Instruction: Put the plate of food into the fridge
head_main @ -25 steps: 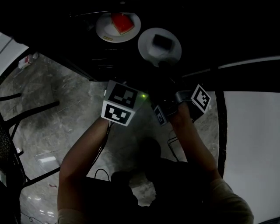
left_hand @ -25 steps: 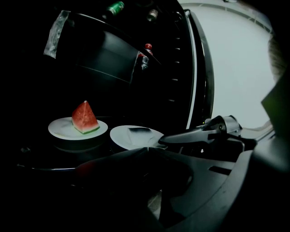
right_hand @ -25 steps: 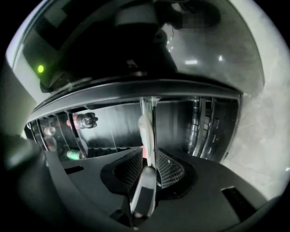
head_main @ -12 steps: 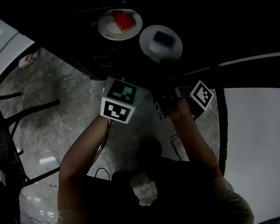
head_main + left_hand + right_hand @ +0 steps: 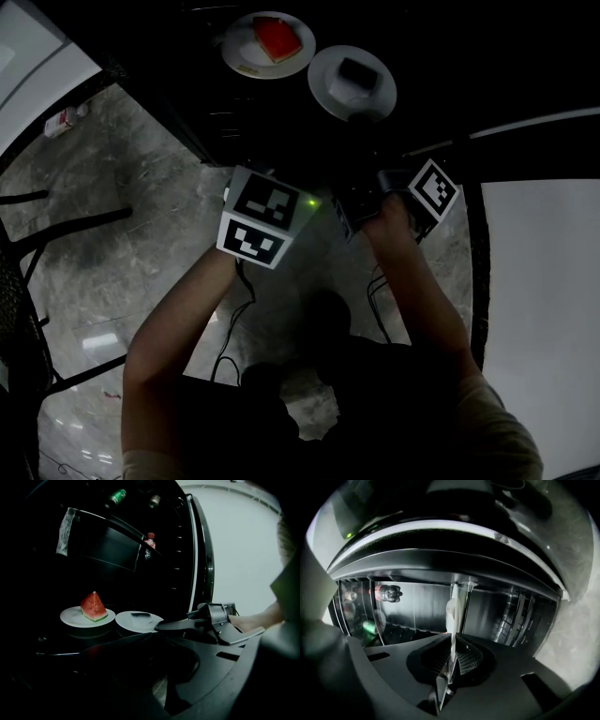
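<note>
– Right claw [image 5: 362,120] first: on the head view its marker cube has crept up toward the fridge shelf [image 5: 295,94] over the last second. Its tips sit at the near rim of the plate of dark food [image 5: 328,94].
– Has the plate shifted too?
– Both plates slid up the picture together, spacing unchanged, so I read that mostly as the head camera tipping. The plate rests near the shelf's front edge, just right of the watermelon plate [image 5: 246,47]. My judgement is that the placing is nearly done, with letting go and backing out to follow.
– What does the left gripper view give you?
– Left claw [image 5: 136,667] hangs outside, short of the shelf's front edge. It's dim, but I make its jaws parted, with a sliver of floor showing through and nothing between them. From there the plate lies flat, face up, and one jaw of the right claw reaches its right rim.
– Which way does it point?
– It's round, so it has no long axis of its own. The dark slab [image 5: 140,616] on it seems longer along the shelf's front edge, a little skewed.
– And the right gripper view?
– Rolled on its side. The jaws are pressed together on a thin pale edge running straight away from the lens. I take that for the plate's rim seen edge-on, though I can't be certain. A red-capped bottle [image 5: 386,592] shows beyond.
</note>
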Action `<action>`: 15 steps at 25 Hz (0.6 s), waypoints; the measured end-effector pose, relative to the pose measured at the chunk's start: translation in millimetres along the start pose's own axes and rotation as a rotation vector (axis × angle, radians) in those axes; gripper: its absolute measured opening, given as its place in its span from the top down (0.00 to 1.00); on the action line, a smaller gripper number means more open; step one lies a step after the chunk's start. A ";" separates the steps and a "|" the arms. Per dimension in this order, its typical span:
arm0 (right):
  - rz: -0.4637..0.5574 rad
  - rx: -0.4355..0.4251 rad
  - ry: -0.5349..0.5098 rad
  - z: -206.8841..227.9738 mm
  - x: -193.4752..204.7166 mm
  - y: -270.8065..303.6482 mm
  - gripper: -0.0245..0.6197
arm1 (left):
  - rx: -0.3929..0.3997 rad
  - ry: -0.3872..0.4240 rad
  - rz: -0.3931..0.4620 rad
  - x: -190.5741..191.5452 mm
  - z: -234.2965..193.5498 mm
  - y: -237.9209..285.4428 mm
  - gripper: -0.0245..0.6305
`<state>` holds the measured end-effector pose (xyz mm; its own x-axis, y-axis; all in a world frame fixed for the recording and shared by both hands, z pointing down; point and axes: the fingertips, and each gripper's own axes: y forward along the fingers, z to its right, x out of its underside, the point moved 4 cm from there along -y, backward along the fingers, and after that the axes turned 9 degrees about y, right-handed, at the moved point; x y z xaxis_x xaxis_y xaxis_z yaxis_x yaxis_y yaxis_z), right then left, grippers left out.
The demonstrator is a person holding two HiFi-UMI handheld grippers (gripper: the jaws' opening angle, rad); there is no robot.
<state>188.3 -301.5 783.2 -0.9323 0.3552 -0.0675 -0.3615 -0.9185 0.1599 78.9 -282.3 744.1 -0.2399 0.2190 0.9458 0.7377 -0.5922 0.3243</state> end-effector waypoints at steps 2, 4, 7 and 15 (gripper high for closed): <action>0.001 -0.011 -0.001 -0.1 -0.2 0.6 0.91 | -0.004 -0.003 0.000 -0.2 -0.5 -1.6 0.94; -0.001 -0.016 0.001 0.3 0.2 1.0 0.91 | -0.009 -0.006 0.001 -0.2 -1.4 -2.7 0.94; -0.013 -0.016 0.022 -0.2 2.1 0.4 0.91 | -0.013 0.002 -0.005 1.6 -1.6 -0.7 0.94; -0.023 0.031 -0.110 0.2 5.6 -15.2 0.91 | -0.008 -0.002 -0.007 2.8 -1.9 0.7 0.94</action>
<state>188.6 -285.5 780.6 -0.9180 0.3949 0.0369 -0.3816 -0.9047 0.1897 77.5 -283.6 747.0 -0.2439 0.2247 0.9434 0.7306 -0.5971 0.3311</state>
